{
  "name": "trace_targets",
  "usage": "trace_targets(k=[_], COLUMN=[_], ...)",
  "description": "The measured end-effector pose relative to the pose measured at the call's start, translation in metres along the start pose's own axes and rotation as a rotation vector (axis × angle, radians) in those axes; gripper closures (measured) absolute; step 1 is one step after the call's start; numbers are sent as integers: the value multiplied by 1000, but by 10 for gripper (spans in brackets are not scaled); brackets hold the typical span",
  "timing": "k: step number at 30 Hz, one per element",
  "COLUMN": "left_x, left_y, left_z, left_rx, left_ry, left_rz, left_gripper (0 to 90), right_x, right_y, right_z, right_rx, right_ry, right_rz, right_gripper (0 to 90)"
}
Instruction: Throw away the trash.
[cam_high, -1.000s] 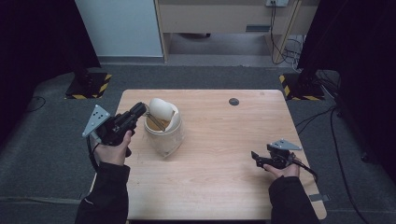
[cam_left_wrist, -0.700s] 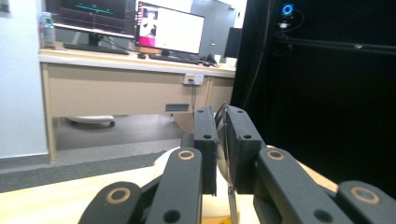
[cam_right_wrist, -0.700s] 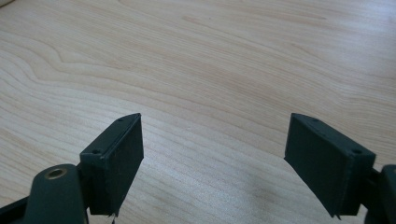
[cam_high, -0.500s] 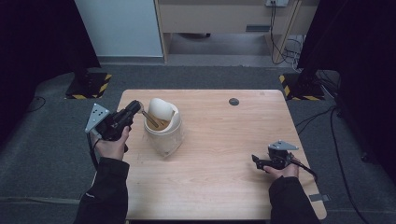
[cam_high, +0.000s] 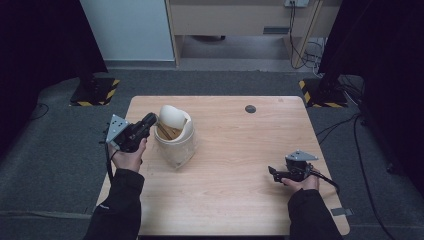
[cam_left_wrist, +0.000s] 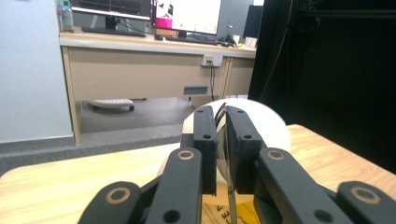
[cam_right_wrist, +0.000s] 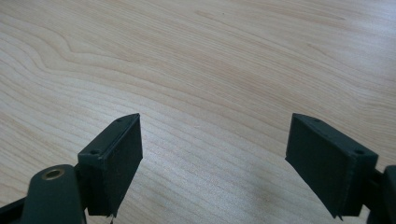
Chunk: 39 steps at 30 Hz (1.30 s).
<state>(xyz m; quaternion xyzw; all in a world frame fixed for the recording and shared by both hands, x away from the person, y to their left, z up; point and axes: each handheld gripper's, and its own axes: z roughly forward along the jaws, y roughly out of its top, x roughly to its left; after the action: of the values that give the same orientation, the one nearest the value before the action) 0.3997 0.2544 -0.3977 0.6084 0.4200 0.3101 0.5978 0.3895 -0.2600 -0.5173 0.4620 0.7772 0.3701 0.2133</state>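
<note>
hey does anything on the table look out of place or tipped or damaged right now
Yes. The white lid of the small white bin stands tilted up instead of closing it, with the left gripper shut on its thin edge. Brown contents show inside. The right gripper rests open on the wooden table. Nothing looks spilled or broken.

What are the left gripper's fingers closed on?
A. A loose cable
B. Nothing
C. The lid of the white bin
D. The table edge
C: in the left gripper view the left gripper has its fingers pinched on the thin edge of the white bin's lid.
</note>
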Motion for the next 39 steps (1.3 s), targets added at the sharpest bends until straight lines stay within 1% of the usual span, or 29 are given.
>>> trace_targets(k=[2,4,6,7,10,11,12,13,14,16,18,19,20,21,22,23,24,29,32,33,34,37,39], left_x=[0,1,1,2,2,2,4,4,5,8,12,16,16,19,24,24,26,41,50,53,55,60,61], left_y=[-7,-9,-14,-14,-14,-13,-11,-11,-11,-12,-16,-20,-20,-23,-29,-29,-33,-53,-68,-73,-77,-91,-99], left_z=[5,7,9,9,6,4,-1,-1,-4,-9,-15,-20,-20,-23,-28,-28,-31,-38,-38,-37,-36,-33,-30], left_rx=[21,30,35,44,29,25,18,18,19,24,45,69,69,82,107,107,119,214,292,320,344,432,492], left_ry=[-12,-17,-23,-24,-23,-20,-15,-15,-10,-1,8,22,22,32,55,55,64,129,164,171,178,203,201], left_rz=[-9,-13,-21,-19,-29,-31,-33,-33,-36,-41,-44,-46,-46,-44,-35,-35,-34,-29,-23,-30,-27,-5,7], left_gripper=[827,822,772,753,701,701,681,665,665,635,608,573,548,548,487,459,459,352,303,295,287,255,237], right_x=[0,0,0,0,0,0,0,0,0,0,0,0,0,0,-1,-1,-1,-3,-2,-2,-3,-3,-4], right_y=[0,0,0,0,1,1,1,1,1,0,0,0,0,0,-1,-1,-1,-2,-3,-3,-3,-4,-5], right_z=[0,0,0,0,0,0,0,0,0,0,-1,-1,-1,-1,-1,-1,-1,-2,-1,-1,-1,0,0], right_rx=[3,3,1,0,1,1,0,1,1,1,2,5,6,6,9,9,10,17,23,23,24,35,41], right_ry=[1,3,7,8,8,8,8,8,8,7,5,5,4,4,2,2,1,-3,-5,-7,-8,-14,-18], right_rz=[-4,-2,-6,-5,-9,-9,-7,-7,-7,-7,-4,1,4,4,7,7,8,5,5,4,3,11,14], right_gripper=[189,189,189,189,189,189,189,188,188,187,186,183,182,182,179,179,177,175,172,171,170,164,160])
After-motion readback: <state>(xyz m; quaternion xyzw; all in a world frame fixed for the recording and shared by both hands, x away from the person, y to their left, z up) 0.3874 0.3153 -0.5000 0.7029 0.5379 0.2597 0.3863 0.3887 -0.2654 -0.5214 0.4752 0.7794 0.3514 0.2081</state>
